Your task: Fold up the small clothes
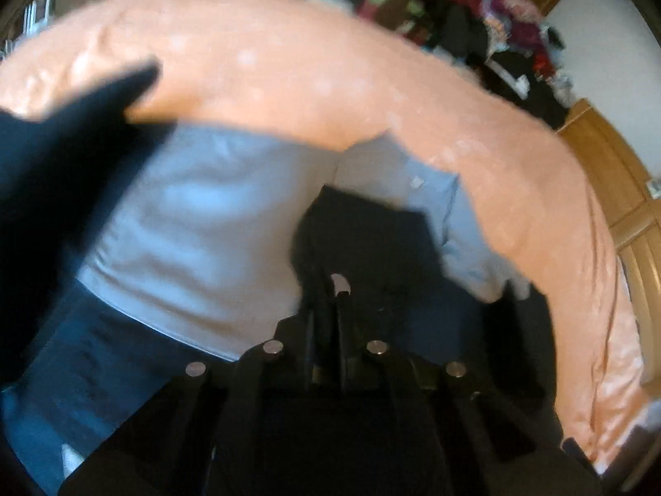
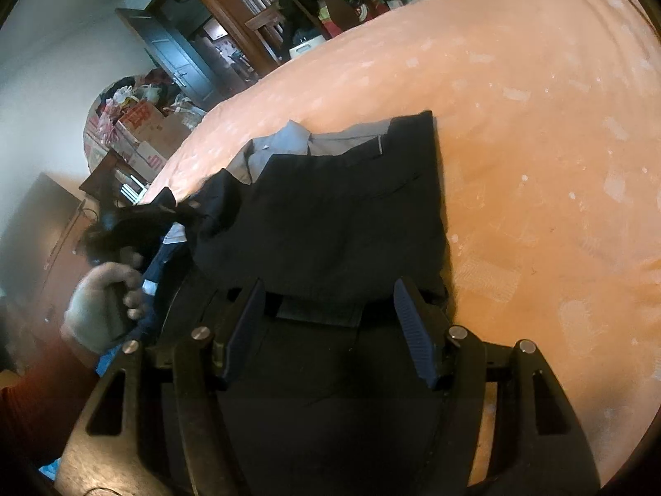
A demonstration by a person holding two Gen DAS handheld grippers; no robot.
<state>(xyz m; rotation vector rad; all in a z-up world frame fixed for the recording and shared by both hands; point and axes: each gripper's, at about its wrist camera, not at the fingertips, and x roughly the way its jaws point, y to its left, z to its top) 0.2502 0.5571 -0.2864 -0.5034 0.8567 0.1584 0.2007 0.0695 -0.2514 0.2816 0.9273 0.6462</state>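
Right wrist view: spread right tongs (image 2: 330,318) over dark garment (image 2: 338,215).

You've got a bed (image 2: 537,132) under everything here, covered in a peach sheet with pale, faded blotches all over it. Lying right on the sheet is a dark navy garment (image 2: 338,223), spread fairly flat, with a light grey shirt (image 2: 289,140) poking out from under its far edge. In the left wrist view the grey shirt (image 1: 206,223) takes up most of the middle, though that shot's pretty blurry.
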